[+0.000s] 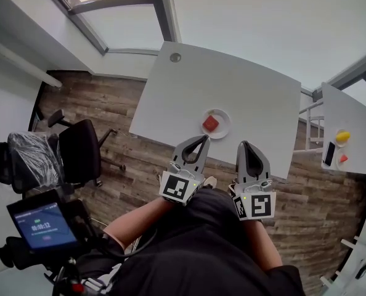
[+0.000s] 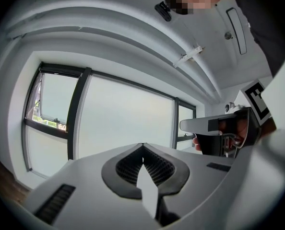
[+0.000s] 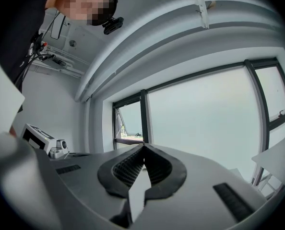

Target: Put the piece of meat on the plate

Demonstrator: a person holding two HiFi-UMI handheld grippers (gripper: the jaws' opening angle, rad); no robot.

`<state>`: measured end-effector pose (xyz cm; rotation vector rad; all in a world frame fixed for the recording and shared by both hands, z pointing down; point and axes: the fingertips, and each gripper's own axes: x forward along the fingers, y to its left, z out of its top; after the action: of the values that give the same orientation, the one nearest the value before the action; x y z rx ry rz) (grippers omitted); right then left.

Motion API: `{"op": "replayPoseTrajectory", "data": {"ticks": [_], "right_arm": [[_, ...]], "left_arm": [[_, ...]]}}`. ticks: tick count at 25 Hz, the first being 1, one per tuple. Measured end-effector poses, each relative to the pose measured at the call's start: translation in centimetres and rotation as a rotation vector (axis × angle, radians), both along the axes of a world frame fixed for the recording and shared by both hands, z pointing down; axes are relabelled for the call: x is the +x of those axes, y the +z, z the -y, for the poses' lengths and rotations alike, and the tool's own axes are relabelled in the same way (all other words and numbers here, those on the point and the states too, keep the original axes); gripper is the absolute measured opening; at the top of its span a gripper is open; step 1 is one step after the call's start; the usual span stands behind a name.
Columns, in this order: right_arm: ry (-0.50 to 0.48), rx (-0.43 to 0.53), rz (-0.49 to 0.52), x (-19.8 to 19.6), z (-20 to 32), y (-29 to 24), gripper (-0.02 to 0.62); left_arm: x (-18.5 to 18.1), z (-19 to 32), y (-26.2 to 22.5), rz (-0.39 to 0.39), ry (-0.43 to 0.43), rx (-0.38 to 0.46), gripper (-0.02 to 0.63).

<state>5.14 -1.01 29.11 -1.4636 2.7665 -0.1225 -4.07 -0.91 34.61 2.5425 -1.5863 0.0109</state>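
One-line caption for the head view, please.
Piece of meat on the plate; left gripper and right gripper both shut and empty, short of it.

The left tongs and right tongs are held side by side before the torso, both pointing level and away from the body. Each pair has its jaws pressed together at the tips, with nothing between them. The left forearm reaches forward, bare. The gripping hands are mostly hidden, probably under the handles.
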Motion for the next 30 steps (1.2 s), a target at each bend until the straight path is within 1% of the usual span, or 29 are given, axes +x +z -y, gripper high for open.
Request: {"op": "replayPoseTrajectory", "data": {"ticks": [6,14,20,24,30], "right_arm": [[-0.011,0.02,-0.026,-0.3,-0.5,-0.2,0.003],[0.0,0.043,-0.059,-0.7,-1.5,-0.3,0.003],[0.006,0.041,-0.051,-1.0,-2.4,-0.1,0.003],[0.011,0.04,-0.053,-1.0,-2.8,0.0,0.003],[0.019,0.038,-0.051,-0.7,-3.0,0.0,0.003]], "left_arm": [[-0.2,-0.1,-1.8,0.004,-0.023,0.065,0.005],[-0.2,-1.3,-3.3,0.012,-0.033,0.108,0.005],[-0.3,-2.2,-2.9,0.019,-0.032,0.111,0.005],[-0.4,-2.5,-2.5,0.0,-0.036,0.104,0.005],[-0.4,-2.6,-2.6,0.004,-0.038,0.102,0.005]]}}
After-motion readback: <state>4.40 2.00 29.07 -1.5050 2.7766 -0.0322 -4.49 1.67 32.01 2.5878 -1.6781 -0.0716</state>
